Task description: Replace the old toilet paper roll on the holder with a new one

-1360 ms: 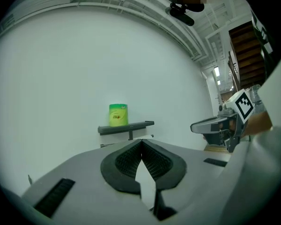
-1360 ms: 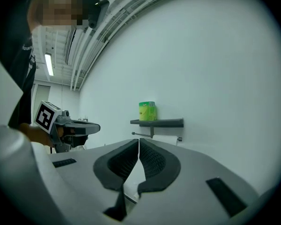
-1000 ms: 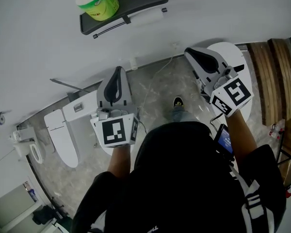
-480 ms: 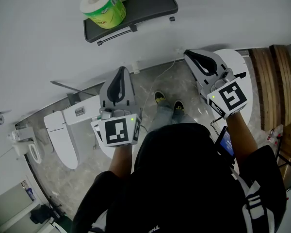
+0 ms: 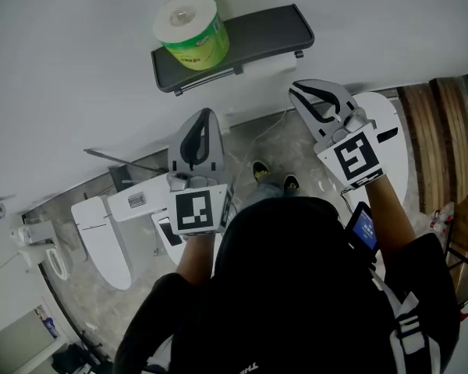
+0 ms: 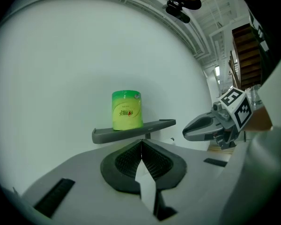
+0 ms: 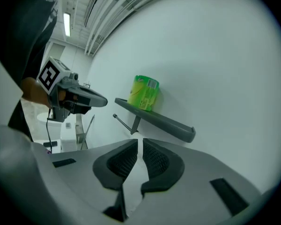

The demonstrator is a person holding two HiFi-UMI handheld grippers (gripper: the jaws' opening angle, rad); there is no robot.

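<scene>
A dark grey shelf holder (image 5: 257,29) is fixed to the white wall. On its left end stands the new roll (image 5: 191,23) in green wrapping, also seen in the left gripper view (image 6: 127,109) and the right gripper view (image 7: 144,93). Under the shelf a thin rod (image 7: 124,123) sticks out, and a pale roll (image 5: 267,65) hangs there, faint against the wall. My left gripper (image 5: 205,115) is shut and empty, pointing at the shelf from below. My right gripper (image 5: 296,89) is also shut and empty, just right of the rod. Neither touches the holder.
A white toilet (image 5: 101,228) stands at the lower left on the marble floor (image 5: 257,142). A white rounded fixture (image 5: 390,123) and wooden steps (image 5: 441,131) are on the right. The person's shoes (image 5: 269,174) stand below the holder. A lit screen (image 5: 363,228) hangs by the right arm.
Both grippers have moved closer to the wall holder, which now sits lower and further right in the head view. The right gripper has rolled. Both stayed shut.
</scene>
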